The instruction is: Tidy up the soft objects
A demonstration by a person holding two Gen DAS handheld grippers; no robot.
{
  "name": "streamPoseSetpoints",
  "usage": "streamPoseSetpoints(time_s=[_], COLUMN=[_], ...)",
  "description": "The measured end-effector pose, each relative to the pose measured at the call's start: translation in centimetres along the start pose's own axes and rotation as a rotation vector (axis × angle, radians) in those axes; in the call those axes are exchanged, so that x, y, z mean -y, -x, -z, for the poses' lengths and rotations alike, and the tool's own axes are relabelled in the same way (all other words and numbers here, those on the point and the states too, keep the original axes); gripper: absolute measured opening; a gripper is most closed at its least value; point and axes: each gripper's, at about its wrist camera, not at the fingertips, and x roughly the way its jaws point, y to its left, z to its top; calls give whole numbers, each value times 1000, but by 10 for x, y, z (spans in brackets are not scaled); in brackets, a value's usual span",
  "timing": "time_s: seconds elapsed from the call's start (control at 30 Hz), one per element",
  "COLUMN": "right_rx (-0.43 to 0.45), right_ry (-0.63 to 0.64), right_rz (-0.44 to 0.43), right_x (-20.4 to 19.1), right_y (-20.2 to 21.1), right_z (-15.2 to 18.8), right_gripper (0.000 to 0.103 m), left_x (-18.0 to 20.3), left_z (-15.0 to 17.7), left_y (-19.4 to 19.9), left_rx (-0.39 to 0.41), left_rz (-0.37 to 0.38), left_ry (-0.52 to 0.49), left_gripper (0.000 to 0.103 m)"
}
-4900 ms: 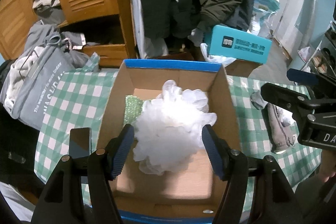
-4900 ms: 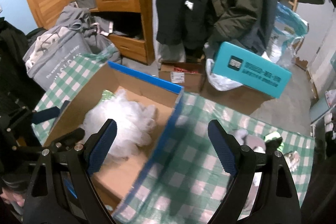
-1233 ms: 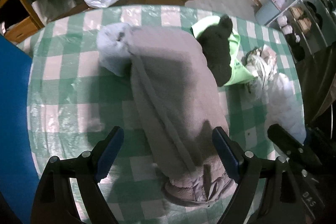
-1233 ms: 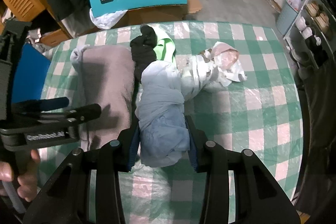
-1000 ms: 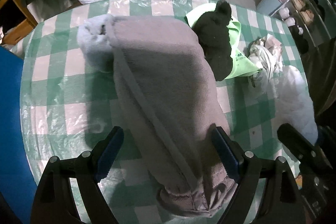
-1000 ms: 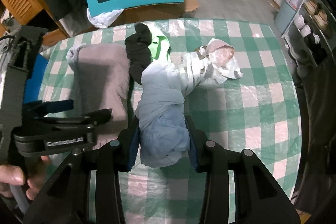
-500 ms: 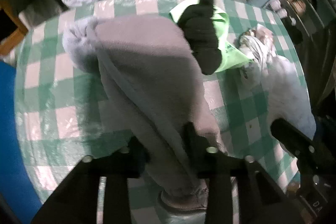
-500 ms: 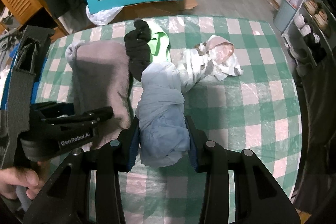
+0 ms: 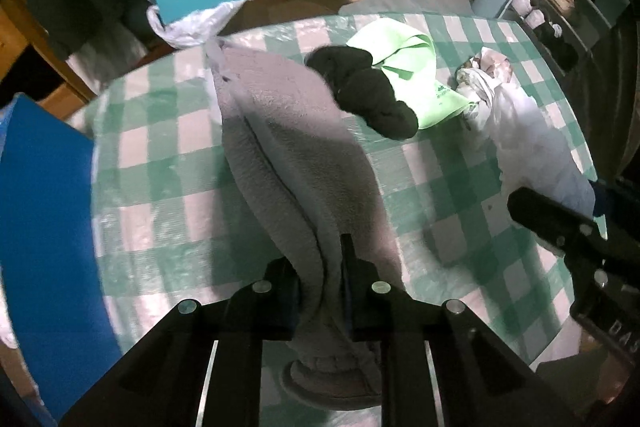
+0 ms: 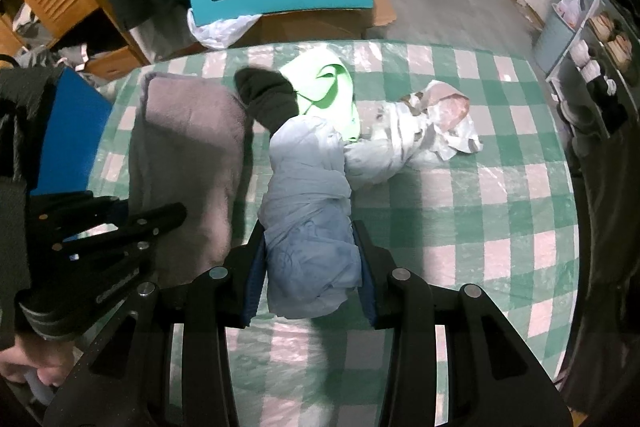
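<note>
In the left wrist view, the left hand-held gripper pinches the near end of the long grey fleece cloth, which runs toward 12 o'clock over the green-checked bench. A black sock lies at 1 o'clock.

In the right wrist view, the right hand-held gripper is pressed around the pale blue bundled cloth, resting on the bench beside the grey cloth at 10 o'clock.

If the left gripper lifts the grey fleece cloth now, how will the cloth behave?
The grey fleece cloth will probably sag and trail, since the left gripper pinches only its near end. It looks thick, so it should not slip easily. Its far end may drag the black sock beside it.
</note>
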Motion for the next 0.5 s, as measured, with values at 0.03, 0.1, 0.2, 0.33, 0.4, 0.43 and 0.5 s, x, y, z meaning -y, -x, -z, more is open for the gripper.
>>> streamPoseSetpoints(time_s=[0.03,0.1,0.2,0.33,0.4,0.43,0.5], right_rx=[3,9,17,23,27,29,32], right_ry=[3,14,25,40,46,50,55], right_rz=[-2,-2,-6,-8,-8,-8,-9], right_x=[-2,-7,-15,-25,-30,-33,-38], right_y=[2,6,12,22,27,30,35], right_z=[0,1,3,6,8,8,9], right_gripper=[38,38,38,38,38,38,38], left_x=[-2,-6,-8,-14,-18,-19,-21], left_z=[1,5,10,16,20,21,25], left_y=[3,11,23,40,49,53,62], left_rx=[4,19,48,74,85,91,107], left_rz=[-2,-11,-38,-47,-51,-56,-67], left_ry=[-2,-12,-35,-40,-41,-42,-50], left_gripper=[16,16,16,16,16,16,16])
